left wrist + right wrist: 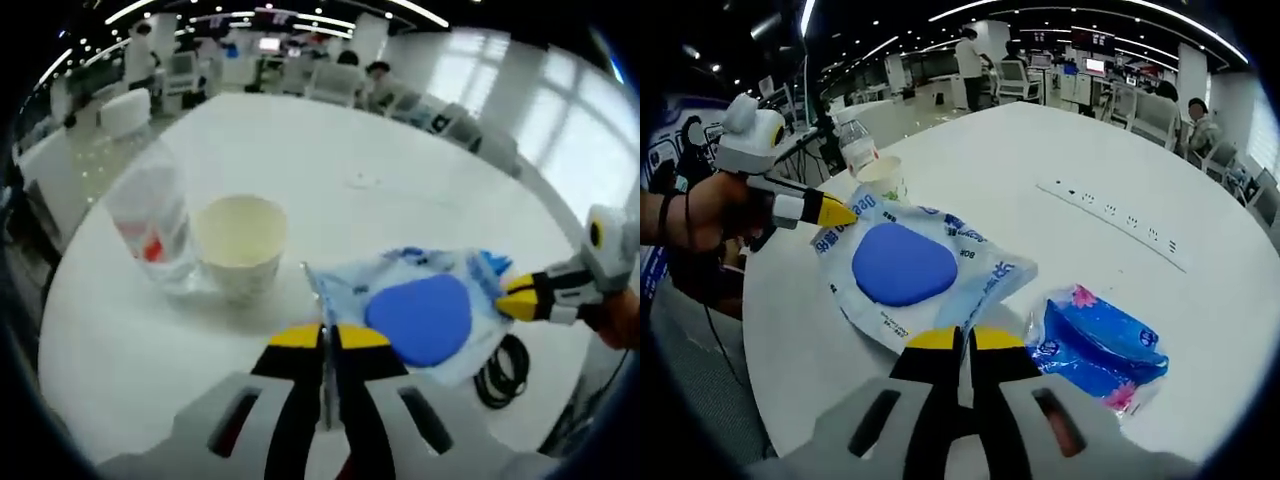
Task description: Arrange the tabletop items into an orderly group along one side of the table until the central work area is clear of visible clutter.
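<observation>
You hold a clear plastic packet with blue print and a rounded blue pad inside (425,315) between both grippers, stretched just above the round white table (380,170). Your left gripper (328,338) has its yellow-tipped jaws pressed together on one edge of that packet; in the right gripper view it comes in from the left (840,213), a hand (700,215) wrapped around its grip, its tip on the packet's far corner. Your right gripper (960,340) is likewise closed on the packet's (910,270) near edge, and in the left gripper view it reaches in from the right (520,297), pinching the opposite side.

Beyond the packet in the left gripper view, an empty cream paper cup (241,245) stands upright near the table's edge, just beside a clear plastic bottle with a white cap and a red-marked label (150,200); whether the two touch you cannot tell. The same cup (883,175) and bottle (857,145) appear small behind the left gripper in the right gripper view.

A second wrapped pack, shiny blue with pink flower marks (1095,345), lies flat on the table just beside your right gripper's jaws, apart from the held packet. A coil of black cable (503,370) sits beneath the held packet's right end. A long white power strip (1110,220) is set into the tabletop, well apart from the other things.
</observation>
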The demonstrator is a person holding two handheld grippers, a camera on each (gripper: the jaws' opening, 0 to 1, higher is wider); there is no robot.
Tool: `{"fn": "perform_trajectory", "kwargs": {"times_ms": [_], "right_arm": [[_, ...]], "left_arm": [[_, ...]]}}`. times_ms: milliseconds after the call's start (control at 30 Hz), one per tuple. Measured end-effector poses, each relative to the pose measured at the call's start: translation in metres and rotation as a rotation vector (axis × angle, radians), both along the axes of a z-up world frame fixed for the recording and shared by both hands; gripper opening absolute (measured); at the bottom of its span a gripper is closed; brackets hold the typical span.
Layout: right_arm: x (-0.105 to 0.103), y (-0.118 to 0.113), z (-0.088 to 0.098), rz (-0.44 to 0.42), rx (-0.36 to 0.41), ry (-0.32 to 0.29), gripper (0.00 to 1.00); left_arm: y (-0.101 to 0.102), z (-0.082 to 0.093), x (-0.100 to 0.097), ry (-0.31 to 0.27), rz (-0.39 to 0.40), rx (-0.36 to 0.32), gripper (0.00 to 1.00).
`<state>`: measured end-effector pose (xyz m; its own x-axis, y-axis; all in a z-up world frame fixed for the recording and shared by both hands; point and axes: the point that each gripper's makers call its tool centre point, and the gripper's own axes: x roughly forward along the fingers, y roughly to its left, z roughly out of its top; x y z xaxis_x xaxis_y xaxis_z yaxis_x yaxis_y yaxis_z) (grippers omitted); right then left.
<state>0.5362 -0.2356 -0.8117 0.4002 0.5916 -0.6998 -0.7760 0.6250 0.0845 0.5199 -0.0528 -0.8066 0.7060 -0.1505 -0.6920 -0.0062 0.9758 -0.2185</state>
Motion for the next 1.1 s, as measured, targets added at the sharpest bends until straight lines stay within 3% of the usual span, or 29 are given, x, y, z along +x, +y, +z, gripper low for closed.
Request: {"fn": "perform_trajectory", "kwargs": {"times_ms": [433,500,600,800,1100], "right_arm": [[0.012,0.001,-0.021,-0.007,-0.046,-0.007,0.02],[0.015,-0.001,-0.024,0.001,-0.067,-0.028,0.02],[0.021,-0.001,-0.025,-0.036,-0.038,-0.015,0.02],[0.027,-0.006,-0.035,-0.040,-0.068,-0.020,0.02],[0.028,-0.006,-0.041,-0.065,-0.051,-0.002,0.02]], "left_arm": [[-0.001,-0.018,0.023,0.008,-0.006,0.034,0.00],[-0.001,-0.019,0.027,-0.002,0.014,0.008,0.00],[-0.001,-0.024,0.032,0.000,0.023,0.011,0.00],[-0.003,-0.033,0.042,-0.006,0.036,-0.018,0.01],[-0.004,-0.041,0.052,0.002,0.040,-0.026,0.01]]}}
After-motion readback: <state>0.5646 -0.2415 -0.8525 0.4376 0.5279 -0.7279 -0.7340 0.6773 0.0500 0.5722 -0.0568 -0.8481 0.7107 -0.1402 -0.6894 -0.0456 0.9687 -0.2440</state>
